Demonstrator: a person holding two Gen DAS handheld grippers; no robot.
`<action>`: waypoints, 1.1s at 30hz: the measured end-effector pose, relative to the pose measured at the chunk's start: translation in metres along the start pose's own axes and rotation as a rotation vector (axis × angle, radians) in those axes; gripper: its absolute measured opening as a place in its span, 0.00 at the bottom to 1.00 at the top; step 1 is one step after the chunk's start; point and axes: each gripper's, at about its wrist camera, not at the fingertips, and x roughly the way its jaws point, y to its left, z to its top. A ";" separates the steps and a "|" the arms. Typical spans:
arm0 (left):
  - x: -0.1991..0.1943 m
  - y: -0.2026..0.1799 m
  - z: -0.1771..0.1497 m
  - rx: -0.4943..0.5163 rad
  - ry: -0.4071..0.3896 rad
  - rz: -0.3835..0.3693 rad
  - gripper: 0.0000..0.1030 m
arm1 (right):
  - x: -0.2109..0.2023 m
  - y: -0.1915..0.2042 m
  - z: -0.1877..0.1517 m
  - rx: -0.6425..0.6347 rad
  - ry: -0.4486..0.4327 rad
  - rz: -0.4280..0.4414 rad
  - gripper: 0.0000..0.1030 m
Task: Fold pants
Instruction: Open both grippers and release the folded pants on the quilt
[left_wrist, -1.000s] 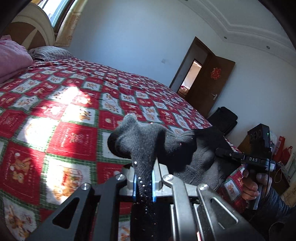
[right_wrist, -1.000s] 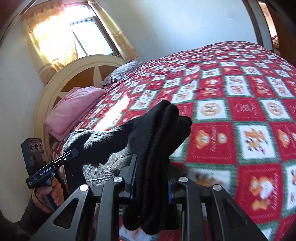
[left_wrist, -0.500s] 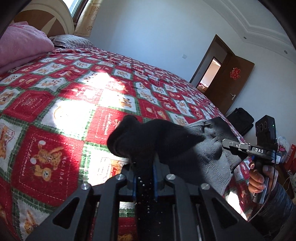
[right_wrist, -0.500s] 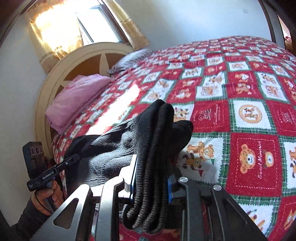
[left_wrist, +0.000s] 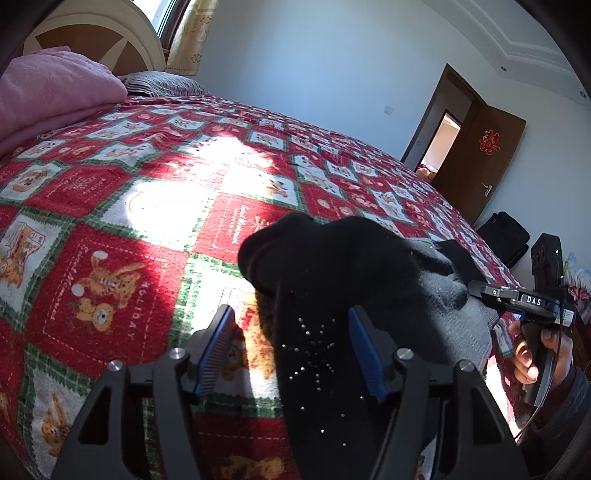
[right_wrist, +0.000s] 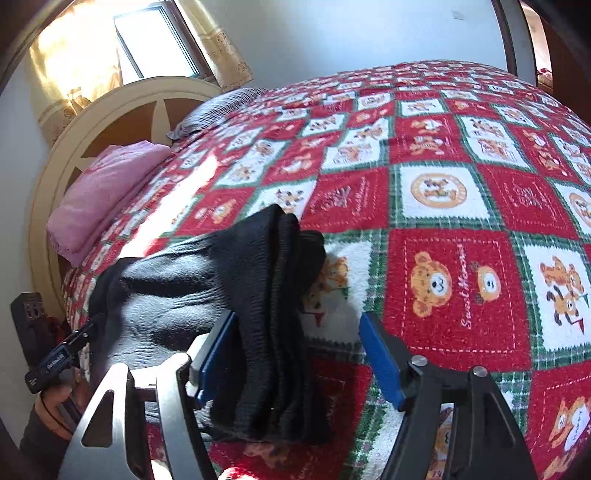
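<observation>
Bedroom, red patchwork bedspread (left_wrist: 110, 280); black pants (left_wrist: 343, 280) bunched on it near edge; left gripper (left_wrist: 291, 347) and right gripper (right_wrist: 295, 354) just opened, fabric slack between jaws; release step; next: retreat clear, regrip for fold.

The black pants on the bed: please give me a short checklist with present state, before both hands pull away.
1. Left hand-held gripper released: ok, jaws have just been opening, left pad clear; right pad's contact cannot tell.
2. Right hand-held gripper released: ok, jaws have just been opening; cloth lies against one pad, unpinched.
3. Black pants resting on the red blanket: ok.
4. Fold edges aligned: cannot tell, the cloth is bunched near the cameras.
5. Pants clear of the pink bedding: ok.
</observation>
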 end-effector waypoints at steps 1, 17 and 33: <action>-0.001 0.000 0.000 -0.001 0.003 0.004 0.65 | -0.001 0.000 0.000 0.005 0.000 0.001 0.68; -0.054 -0.009 -0.013 0.065 0.008 0.129 0.76 | -0.047 -0.004 -0.012 0.002 -0.069 -0.141 0.69; -0.122 -0.101 0.001 0.192 -0.173 0.185 0.98 | -0.155 0.102 -0.043 -0.267 -0.229 -0.183 0.69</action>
